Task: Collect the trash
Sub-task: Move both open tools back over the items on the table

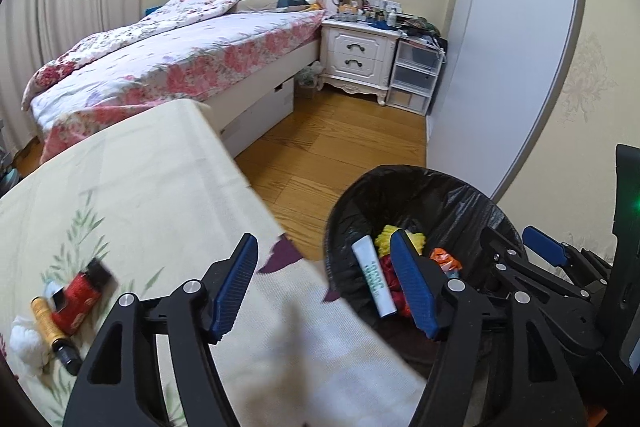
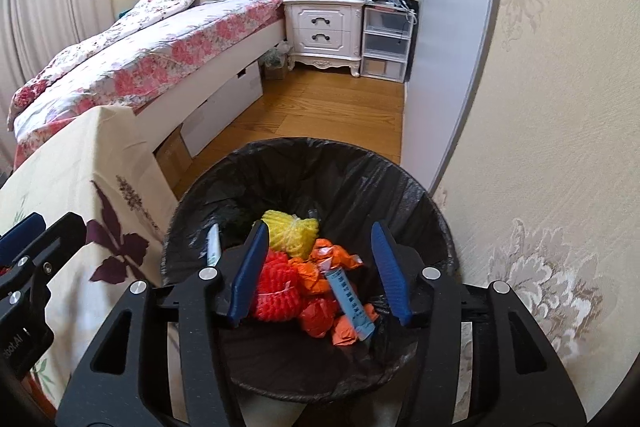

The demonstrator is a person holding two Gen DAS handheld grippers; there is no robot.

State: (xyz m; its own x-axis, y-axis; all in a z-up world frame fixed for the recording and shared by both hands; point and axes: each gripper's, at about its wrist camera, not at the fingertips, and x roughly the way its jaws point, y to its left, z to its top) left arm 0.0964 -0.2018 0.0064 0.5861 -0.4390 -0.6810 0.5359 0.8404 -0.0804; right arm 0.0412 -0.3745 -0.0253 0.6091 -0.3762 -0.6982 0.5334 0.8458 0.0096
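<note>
Both grippers, left [image 1: 324,283] and right [image 2: 320,275], are hanging wide and empty over the bin [image 2: 400,187], trash [image 2: 296,267] sitting inside it.

We see bin [image 2: 420,195] mouth open from above; trash [image 2: 304,275] piled low, well under rim. Left of bin, table [image 1: 140,187] edge sits close, narrow gap between. Right of bin, wall [image 2: 540,147] close. Beyond bin, bare floor [image 2: 332,107] runs clear to nightstand [image 2: 320,27]; bed [image 2: 160,59] flanks floor beyond table.
</note>
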